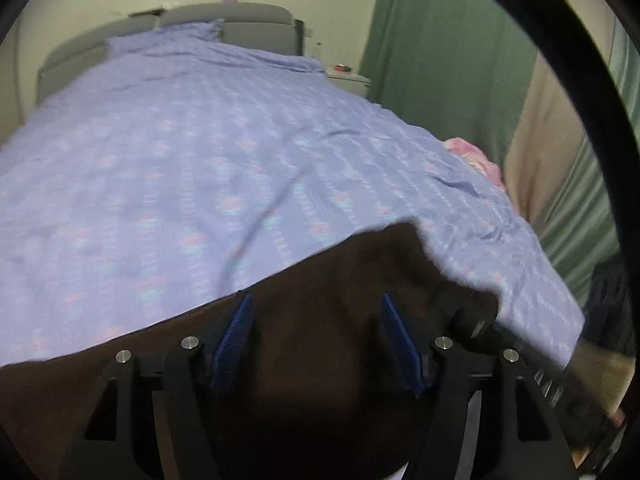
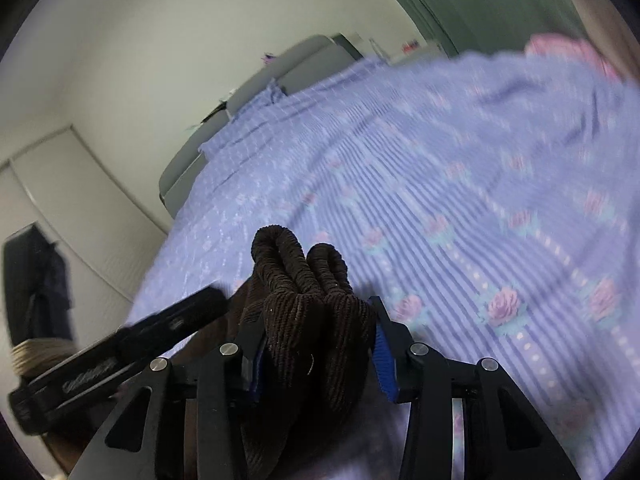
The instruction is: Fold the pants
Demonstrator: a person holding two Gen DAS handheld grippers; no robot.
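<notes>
Dark brown corduroy pants (image 1: 320, 264) lie spread on the bed in the left wrist view, filling its lower part. My left gripper (image 1: 316, 300) hovers over them, open, its blue pads (image 1: 236, 340) wide apart and pressing on nothing. In the right wrist view my right gripper (image 2: 316, 312) is shut on a bunched, doubled-over fold of the pants (image 2: 296, 264), which sticks up between the pads. The left gripper's black finger (image 2: 192, 312) shows close by on the left of that view.
The bed carries a lilac floral sheet (image 1: 200, 140), with a grey headboard (image 1: 240, 28) at the far end. A green curtain (image 1: 440, 40) hangs to the right. A pink cloth (image 1: 476, 160) sits at the bed's right edge, and a dark garment (image 2: 44, 280) hangs at the left.
</notes>
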